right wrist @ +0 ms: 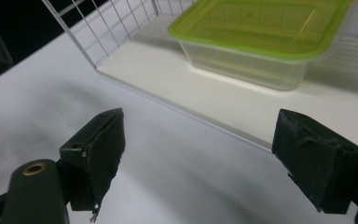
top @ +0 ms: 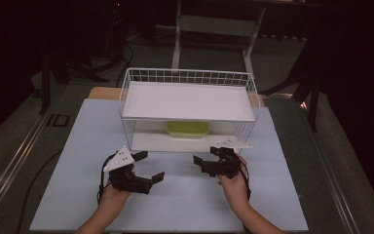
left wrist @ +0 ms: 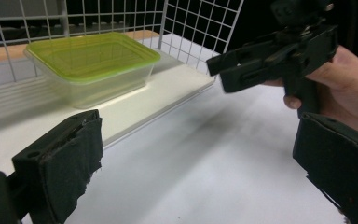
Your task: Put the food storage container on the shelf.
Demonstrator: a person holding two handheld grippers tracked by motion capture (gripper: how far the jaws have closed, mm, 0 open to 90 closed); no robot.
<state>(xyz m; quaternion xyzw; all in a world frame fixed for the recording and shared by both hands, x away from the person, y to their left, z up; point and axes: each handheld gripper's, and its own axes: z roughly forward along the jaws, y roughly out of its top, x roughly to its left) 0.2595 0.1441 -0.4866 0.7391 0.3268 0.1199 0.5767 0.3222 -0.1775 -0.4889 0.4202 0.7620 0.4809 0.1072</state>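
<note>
A clear container with a green lid (top: 188, 128) (left wrist: 93, 65) (right wrist: 256, 37) sits on the lower shelf (top: 148, 142) of a white wire rack (top: 126, 90). My left gripper (top: 149, 166) (left wrist: 198, 158) hovers over the white table in front of the rack's left half, open, nothing between its jaws. My right gripper (top: 205, 157) (right wrist: 205, 154) is just in front of the shelf's right part, pointing toward the container, open and empty. The left gripper view also shows the right gripper (left wrist: 223, 74) held in a hand (left wrist: 349, 88), apart from the container.
The rack's upper shelf (top: 190, 100) is a bare white board. The white tabletop (top: 185, 200) spreads around both hands. Beyond the table stand a desk frame's legs (top: 177, 44), with cables (top: 121, 53) on the dark floor.
</note>
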